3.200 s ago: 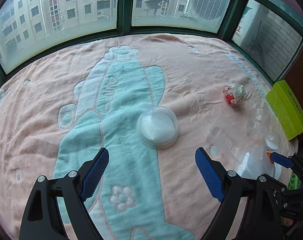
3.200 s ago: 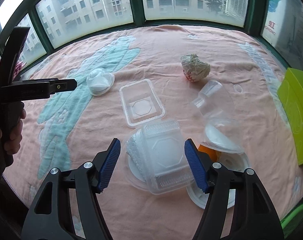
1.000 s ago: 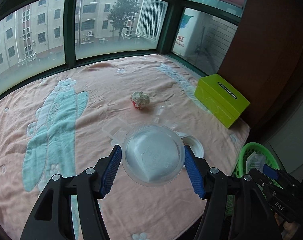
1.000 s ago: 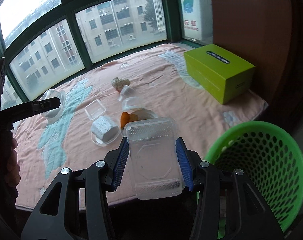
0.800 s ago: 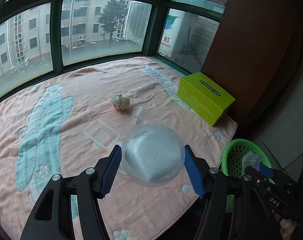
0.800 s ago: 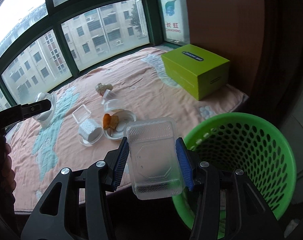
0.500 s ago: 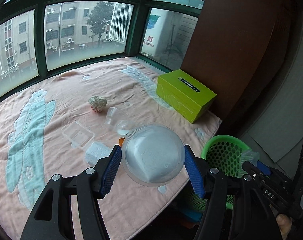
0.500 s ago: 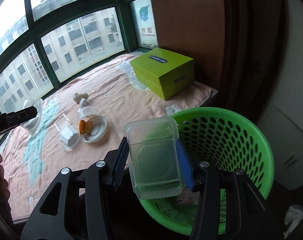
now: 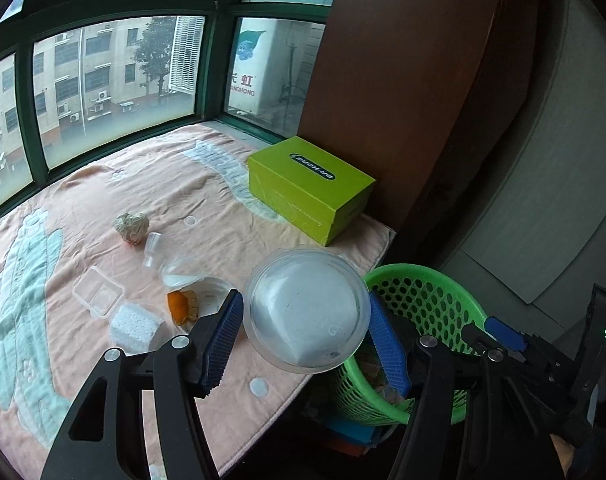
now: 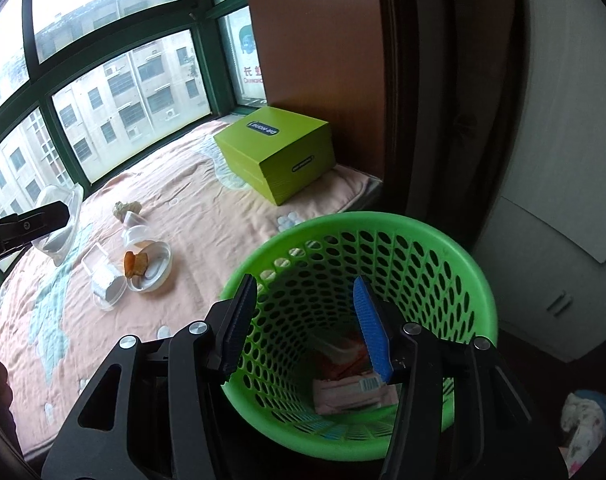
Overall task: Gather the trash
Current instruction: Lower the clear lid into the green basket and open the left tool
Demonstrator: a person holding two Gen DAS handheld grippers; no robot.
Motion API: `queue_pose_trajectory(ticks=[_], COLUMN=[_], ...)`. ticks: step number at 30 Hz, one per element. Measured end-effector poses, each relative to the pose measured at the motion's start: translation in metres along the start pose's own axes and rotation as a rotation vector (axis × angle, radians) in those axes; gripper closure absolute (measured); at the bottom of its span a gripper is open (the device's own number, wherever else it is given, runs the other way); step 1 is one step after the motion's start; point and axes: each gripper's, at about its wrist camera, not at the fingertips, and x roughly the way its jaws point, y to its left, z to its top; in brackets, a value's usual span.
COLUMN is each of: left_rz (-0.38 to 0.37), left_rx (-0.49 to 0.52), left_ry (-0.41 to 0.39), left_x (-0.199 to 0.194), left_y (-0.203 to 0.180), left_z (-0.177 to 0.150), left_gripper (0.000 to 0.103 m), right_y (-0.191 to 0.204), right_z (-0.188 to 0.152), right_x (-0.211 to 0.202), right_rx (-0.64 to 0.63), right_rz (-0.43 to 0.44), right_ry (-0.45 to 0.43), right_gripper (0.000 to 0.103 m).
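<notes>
Clear domed lid beside green basket

Green box: black oval label on lid, white brand lettering, seen upside down, reads roughly "DUOHONG"; last letters unsure. Second same label on box's short side in right wrist view, too small to read.

Building wall outside window: red characters "长虹", Latin "…NGHONG" beneath, start cut by frame. Cartoon leaf logo above.

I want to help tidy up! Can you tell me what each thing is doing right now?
left gripper: shut on the clear bowl
right gripper: open, empty, jaws just widened, above the green basket
green basket: upright, trash at the bottom
green box: closed
white dish: holds orange scraps
</notes>
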Motion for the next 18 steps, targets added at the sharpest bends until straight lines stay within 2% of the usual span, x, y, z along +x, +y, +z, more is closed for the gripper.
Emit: queue_pose_trajectory(ticks=[1,7,18], left_rz=[-0.004,-0.039,-0.103], left_rx=[0.008,0.052,0.112], left_ry=[0.001,0.024,0.062], left_x=[0.002,0.014,0.032], left_y=[-0.005,-0.031,-0.077], left_z=[0.000,0.001,0.001], left_gripper=[0.042,0.042,0.042], right_y=[-0.003,-0.021,-0.047], right_z=[0.000,-0.002,-0.006], right_x=[-0.002,-0.014,-0.029], right_rx=[0.007,0.040,0.084], right_rz=[-0.005,-0.039,-0.107], right_ry=[-0.005,-0.022,-0.046], right_gripper=[0.045,0.036,0.023])
